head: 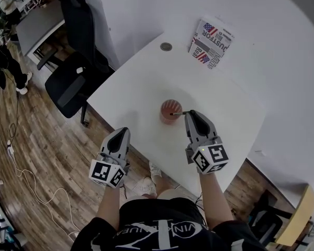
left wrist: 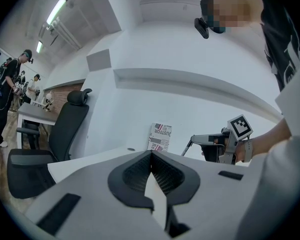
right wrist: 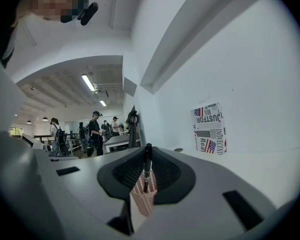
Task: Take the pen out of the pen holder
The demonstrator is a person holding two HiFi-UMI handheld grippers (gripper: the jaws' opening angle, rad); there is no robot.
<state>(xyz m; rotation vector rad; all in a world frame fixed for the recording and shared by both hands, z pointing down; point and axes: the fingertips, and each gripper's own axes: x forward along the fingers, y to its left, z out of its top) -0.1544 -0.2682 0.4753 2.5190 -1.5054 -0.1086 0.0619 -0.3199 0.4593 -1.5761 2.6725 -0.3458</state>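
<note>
A reddish mesh pen holder [head: 169,110] stands on the white table [head: 146,77], near its front edge. My right gripper [head: 190,114] is just right of the holder, shut on a black pen [head: 178,113]. In the right gripper view the pen [right wrist: 147,170] stands upright between the jaws, its lower end over the holder [right wrist: 142,198]. My left gripper [head: 121,132] hovers at the table's front edge, left of the holder, shut with nothing in it. The left gripper view shows the pen [left wrist: 188,147] slanting down from the right gripper [left wrist: 196,138].
A box with flag and newsprint pattern [head: 212,43] leans against the wall at the back. A round cable grommet [head: 166,46] sits in the table near it. A black office chair [head: 73,77] stands left of the table. People are at desks in the far room [right wrist: 95,131].
</note>
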